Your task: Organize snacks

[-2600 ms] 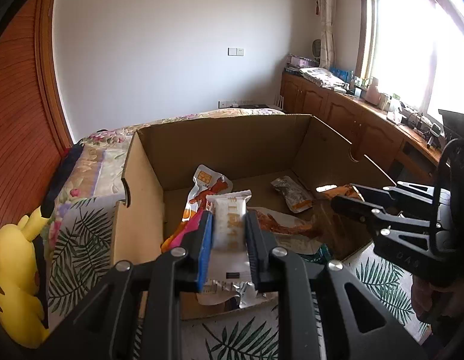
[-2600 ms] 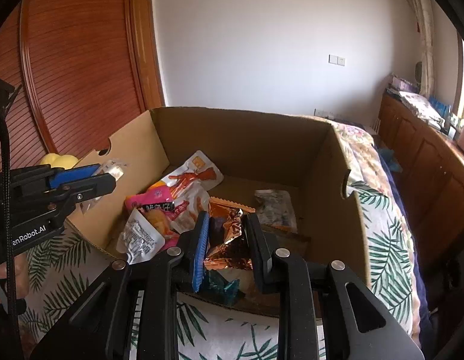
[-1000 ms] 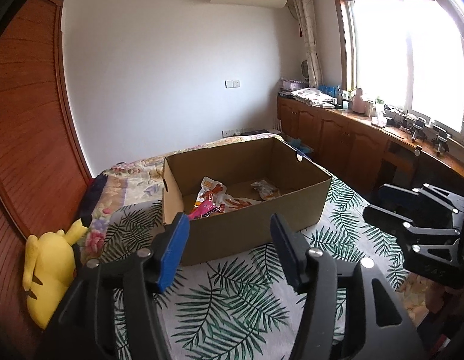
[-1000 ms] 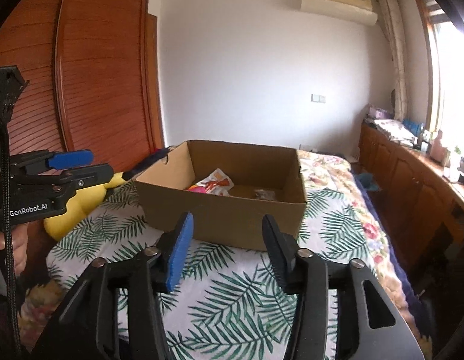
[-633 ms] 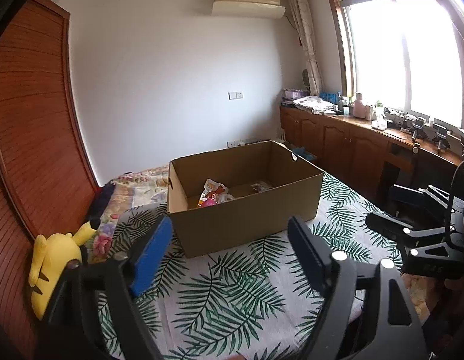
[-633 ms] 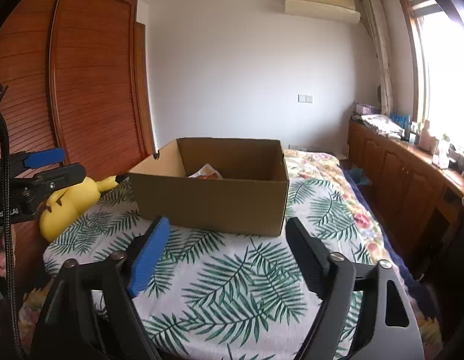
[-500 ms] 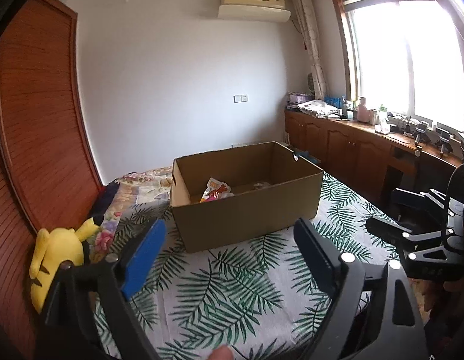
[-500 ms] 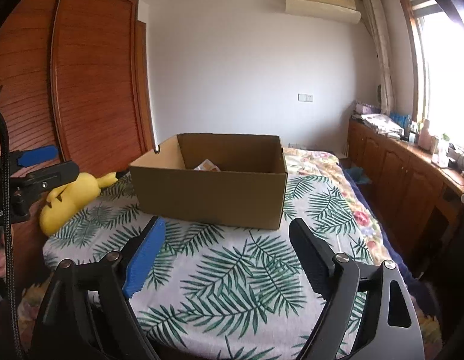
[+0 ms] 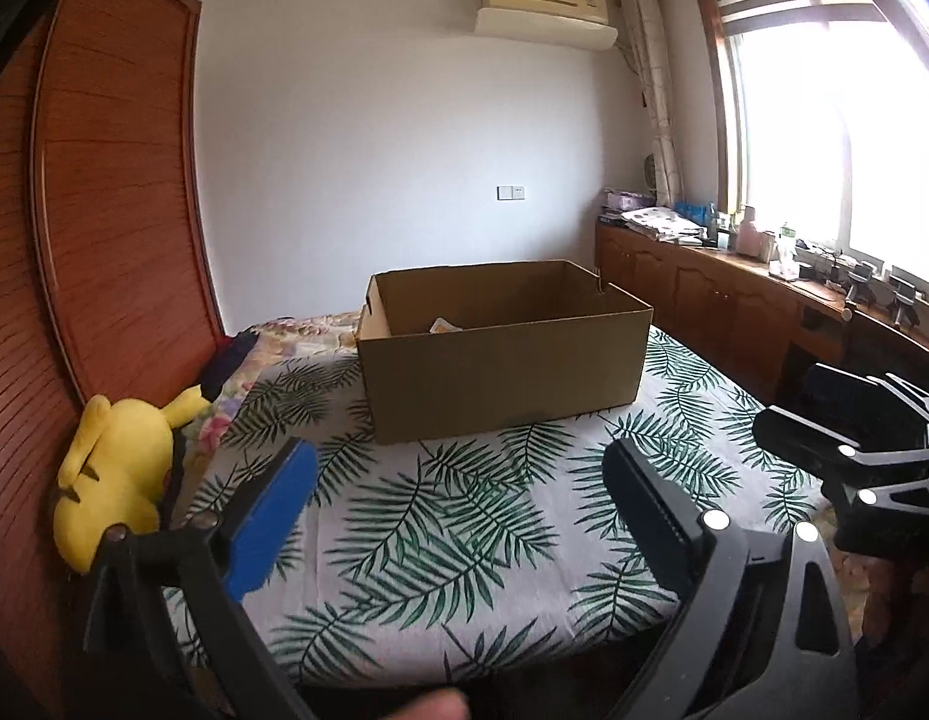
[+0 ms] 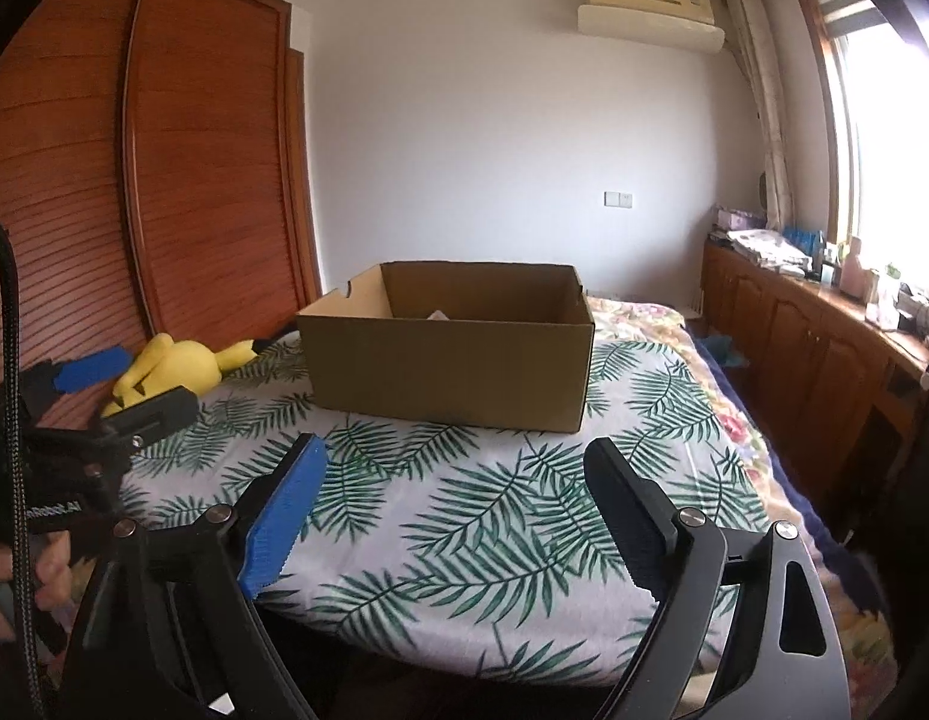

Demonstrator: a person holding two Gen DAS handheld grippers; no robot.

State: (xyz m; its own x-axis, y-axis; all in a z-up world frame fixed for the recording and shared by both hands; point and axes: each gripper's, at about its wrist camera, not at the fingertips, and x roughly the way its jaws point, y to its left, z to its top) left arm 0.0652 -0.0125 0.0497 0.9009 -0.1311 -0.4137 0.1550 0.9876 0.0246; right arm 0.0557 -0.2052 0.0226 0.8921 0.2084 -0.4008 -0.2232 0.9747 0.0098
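Observation:
An open cardboard box (image 9: 500, 381) (image 10: 446, 366) stands on the leaf-print bedspread. Only the tip of one snack packet (image 9: 445, 326) (image 10: 438, 315) shows over its rim; the rest inside is hidden. My left gripper (image 9: 458, 495) is open and empty, held back from the box near the bed's front edge. My right gripper (image 10: 455, 495) is open and empty too, also well short of the box. Each gripper shows at the side of the other's view, the right one (image 9: 854, 456) and the left one (image 10: 98, 396).
A yellow plush toy (image 9: 113, 468) (image 10: 170, 369) lies at the bed's left edge by the wooden wardrobe (image 10: 164, 180). Wooden cabinets (image 9: 734, 306) with clutter run under the window at right. The leaf-print bedspread (image 9: 464, 516) lies between the grippers and the box.
Both grippers let go of their snack packets into the box, opened wide, and pulled back and down away from it. The box now looks farther off and its contents are mostly hidden.

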